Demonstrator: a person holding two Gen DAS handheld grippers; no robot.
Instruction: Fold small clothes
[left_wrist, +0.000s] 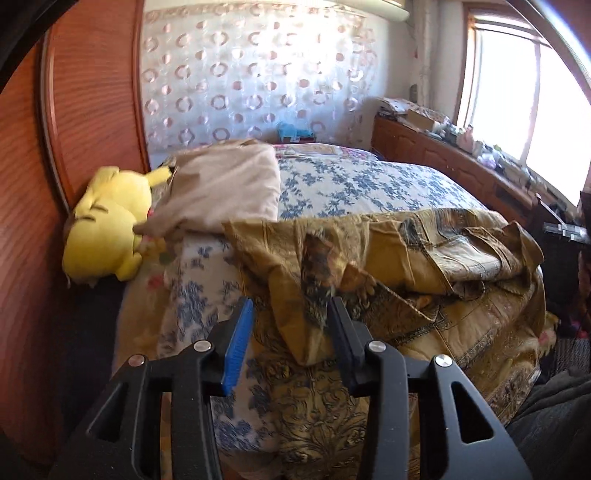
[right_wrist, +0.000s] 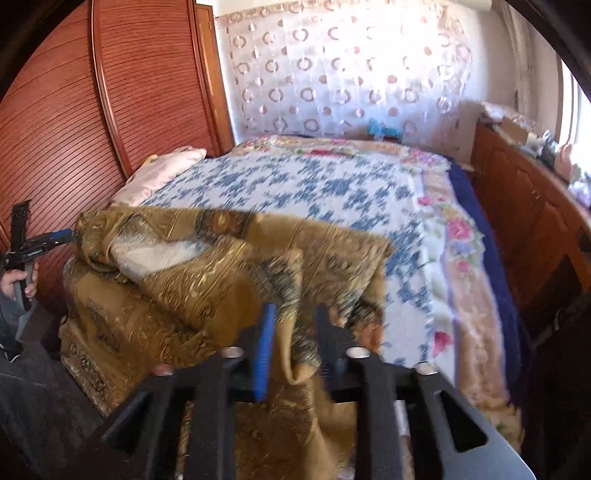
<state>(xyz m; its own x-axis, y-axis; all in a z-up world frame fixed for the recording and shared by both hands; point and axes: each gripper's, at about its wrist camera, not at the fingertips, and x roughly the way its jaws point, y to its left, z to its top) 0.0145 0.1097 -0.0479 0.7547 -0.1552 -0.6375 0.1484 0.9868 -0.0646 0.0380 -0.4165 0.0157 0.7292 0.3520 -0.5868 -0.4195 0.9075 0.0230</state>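
Observation:
A gold-brown patterned garment (left_wrist: 406, 266) lies crumpled across the near end of the bed (left_wrist: 362, 181). My left gripper (left_wrist: 291, 314) is open, its jaws wide apart, with a fold of the garment hanging between them. My right gripper (right_wrist: 295, 321) is also open, and a fold of the same garment (right_wrist: 207, 266) drapes between its fingers. The left gripper also shows at the far left of the right wrist view (right_wrist: 70, 233), its tip at the garment's edge. The right gripper (left_wrist: 565, 230) shows at the right edge of the left wrist view.
A yellow plush toy (left_wrist: 107, 221) and a beige pillow (left_wrist: 221, 192) lie at the bed's left side by a wooden wardrobe (left_wrist: 44, 184). A wooden cabinet (right_wrist: 528, 221) with clutter runs along the right under the window. A patterned curtain (right_wrist: 351, 74) hangs behind.

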